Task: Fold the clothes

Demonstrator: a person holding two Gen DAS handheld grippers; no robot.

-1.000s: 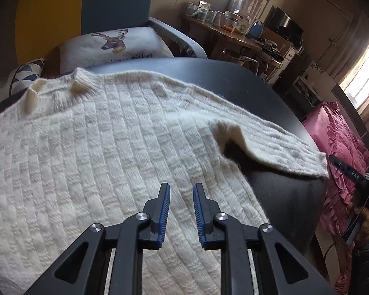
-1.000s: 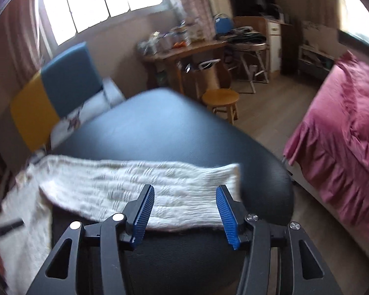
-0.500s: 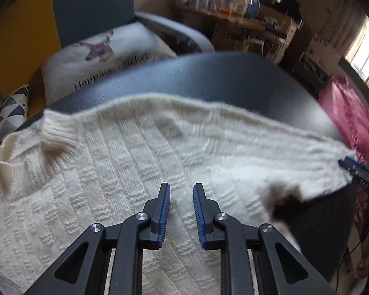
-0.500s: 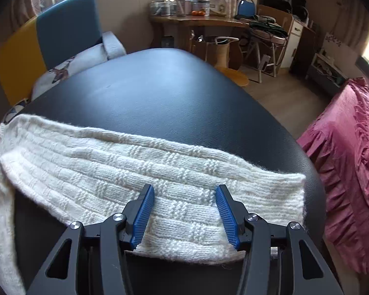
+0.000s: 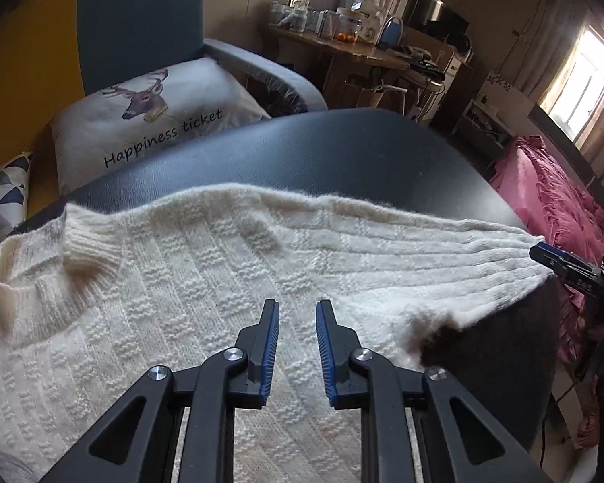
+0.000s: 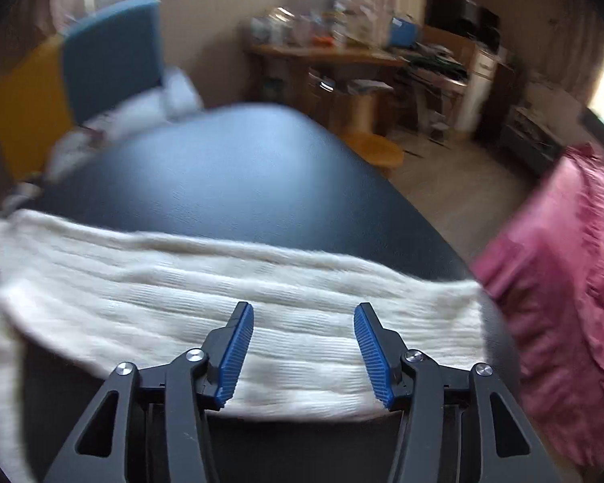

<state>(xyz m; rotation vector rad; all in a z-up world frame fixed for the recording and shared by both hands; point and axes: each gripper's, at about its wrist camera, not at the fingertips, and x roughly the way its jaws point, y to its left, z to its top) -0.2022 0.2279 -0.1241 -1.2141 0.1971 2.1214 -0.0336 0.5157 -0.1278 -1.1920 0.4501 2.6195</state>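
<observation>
A cream knit sweater (image 5: 173, 306) lies spread flat on a dark tabletop (image 5: 342, 157), and it fills the lower left and centre of the left wrist view. Its ribbed collar (image 5: 76, 237) is at the left of that frame, and one sleeve (image 5: 443, 257) runs out to the right, up to the tabletop edge. The left claw (image 5: 298, 310) is above the body of the sweater, in the lower middle of the frame, near the place where the sleeve begins. Its blue pads have a narrow gap between them and nothing is in this gap, so it is released. At the right edge of the same frame the tip of the right claw (image 5: 543, 253) is seen just beside the sleeve cuff. In the right wrist view, which is blurred, the sleeve (image 6: 261, 306) lies as a band across the middle of the frame on the tabletop (image 6: 229, 177). The right claw (image 6: 304, 314) is over the lower edge of the sleeve with its jaws wide apart. The sleeve shows between the pads but they do not press on it, so this claw is released too. Behind the tabletop, at the upper left of the left wrist view, there is a yellow and blue armchair (image 5: 133, 28) with a deer cushion (image 5: 153, 116). A pink bed (image 6: 563, 281) is at the right.
</observation>
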